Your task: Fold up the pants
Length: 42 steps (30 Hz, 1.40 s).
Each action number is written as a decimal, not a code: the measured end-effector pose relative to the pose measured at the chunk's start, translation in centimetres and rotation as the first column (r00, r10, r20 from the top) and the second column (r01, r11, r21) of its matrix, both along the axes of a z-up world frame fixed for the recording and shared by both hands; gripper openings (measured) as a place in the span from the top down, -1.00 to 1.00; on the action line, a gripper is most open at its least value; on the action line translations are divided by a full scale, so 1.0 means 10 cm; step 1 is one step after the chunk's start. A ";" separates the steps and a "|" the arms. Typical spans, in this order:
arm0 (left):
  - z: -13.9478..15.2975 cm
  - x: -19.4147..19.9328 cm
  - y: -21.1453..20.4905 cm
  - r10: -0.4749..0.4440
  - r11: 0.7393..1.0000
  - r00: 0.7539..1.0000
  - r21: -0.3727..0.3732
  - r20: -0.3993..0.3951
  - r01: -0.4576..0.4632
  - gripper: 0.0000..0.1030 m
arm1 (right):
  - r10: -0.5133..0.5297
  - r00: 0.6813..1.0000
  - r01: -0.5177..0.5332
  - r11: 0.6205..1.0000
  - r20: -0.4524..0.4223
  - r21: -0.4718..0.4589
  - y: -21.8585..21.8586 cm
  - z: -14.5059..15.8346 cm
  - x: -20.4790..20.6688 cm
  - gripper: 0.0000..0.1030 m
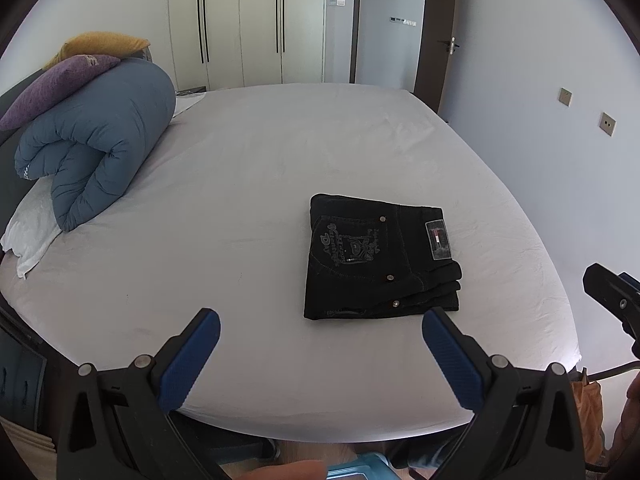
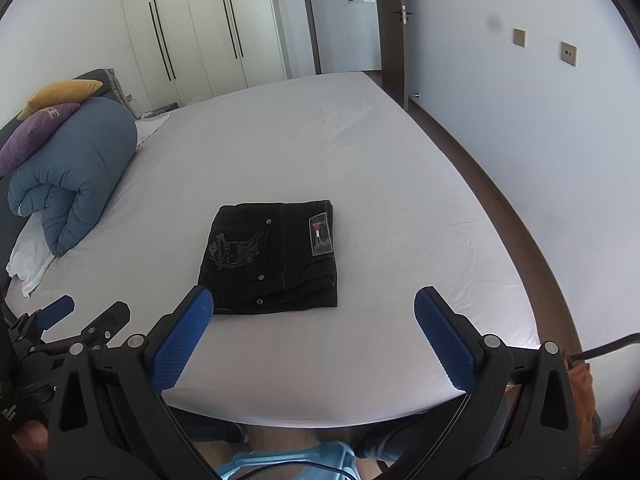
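Black pants [image 1: 376,260] lie folded into a compact rectangle on the white bed sheet [image 1: 248,184], back pocket embroidery and waistband label facing up. They also show in the right wrist view [image 2: 276,258]. My left gripper [image 1: 320,320] is open and empty, held back near the bed's front edge, left of the pants. My right gripper [image 2: 314,298] is open and empty, just in front of the pants and not touching them. The right gripper's tip shows at the left wrist view's right edge [image 1: 612,292]; the left gripper shows low left in the right wrist view [image 2: 80,320].
A rolled blue duvet [image 1: 96,148] with purple [image 1: 56,84] and yellow pillows [image 1: 100,44] lies at the bed's left end on a white pillow [image 1: 32,232]. Wardrobes [image 1: 244,24] and a doorway [image 1: 392,24] stand behind. A wall [image 2: 540,128] runs along the right.
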State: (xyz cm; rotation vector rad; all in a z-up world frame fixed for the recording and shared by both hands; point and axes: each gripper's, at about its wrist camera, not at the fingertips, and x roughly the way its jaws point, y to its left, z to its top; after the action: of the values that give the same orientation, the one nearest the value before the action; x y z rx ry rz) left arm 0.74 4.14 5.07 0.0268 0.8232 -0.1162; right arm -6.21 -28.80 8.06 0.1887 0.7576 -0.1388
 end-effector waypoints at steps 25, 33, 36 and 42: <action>-0.07 0.04 0.00 0.000 1.000 1.000 -0.004 -0.020 0.000 -1.00 | 0.020 0.999 -0.020 1.000 -0.028 0.007 0.08 -0.10 0.07 -0.99; -0.09 0.04 0.01 0.001 1.000 1.000 -0.005 -0.026 -0.001 -1.00 | 0.021 0.999 -0.021 1.000 -0.029 0.008 0.09 -0.13 0.07 -0.99; -0.09 0.04 0.01 0.001 1.000 1.000 -0.005 -0.027 -0.001 -1.00 | 0.021 0.999 -0.020 1.000 -0.032 0.009 0.10 -0.14 0.07 -0.99; -0.09 0.04 0.00 0.000 1.000 1.000 -0.005 -0.027 0.000 -1.00 | 0.023 0.999 -0.023 1.000 -0.037 0.011 0.12 -0.20 0.05 -0.99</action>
State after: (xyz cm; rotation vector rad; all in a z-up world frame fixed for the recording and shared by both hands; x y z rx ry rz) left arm 1.11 4.15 4.16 0.0205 0.8496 -0.1186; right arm -5.69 -27.63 6.10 0.1876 0.7973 -0.1167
